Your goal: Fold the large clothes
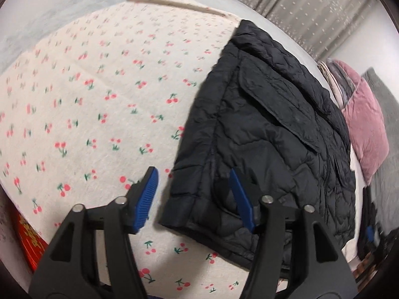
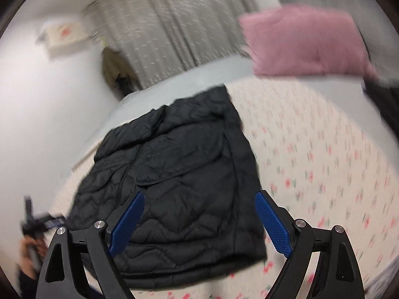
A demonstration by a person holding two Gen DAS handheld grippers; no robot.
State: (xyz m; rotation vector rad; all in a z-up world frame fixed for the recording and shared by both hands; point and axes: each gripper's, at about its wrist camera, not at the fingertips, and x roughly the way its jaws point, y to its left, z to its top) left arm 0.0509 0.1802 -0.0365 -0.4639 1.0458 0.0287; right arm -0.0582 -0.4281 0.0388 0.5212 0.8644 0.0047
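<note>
A black quilted jacket [image 1: 269,134] lies folded into a rough rectangle on a cherry-print bed cover [image 1: 94,104]. My left gripper [image 1: 194,174] is open and empty, held just above the jacket's near left corner, its right finger over the fabric. In the right wrist view the same jacket [image 2: 179,174] lies on the cover [image 2: 324,154]. My right gripper [image 2: 199,196] is open and empty above the jacket's near edge. That view is blurred by motion.
A pink pillow [image 1: 366,127] lies past the jacket's far side, also in the right wrist view [image 2: 304,42]. Grey curtains [image 2: 169,25] hang behind the bed. A red box [image 1: 30,241] sits at the bed's near left edge. The other hand-held gripper [image 2: 37,224] shows at lower left.
</note>
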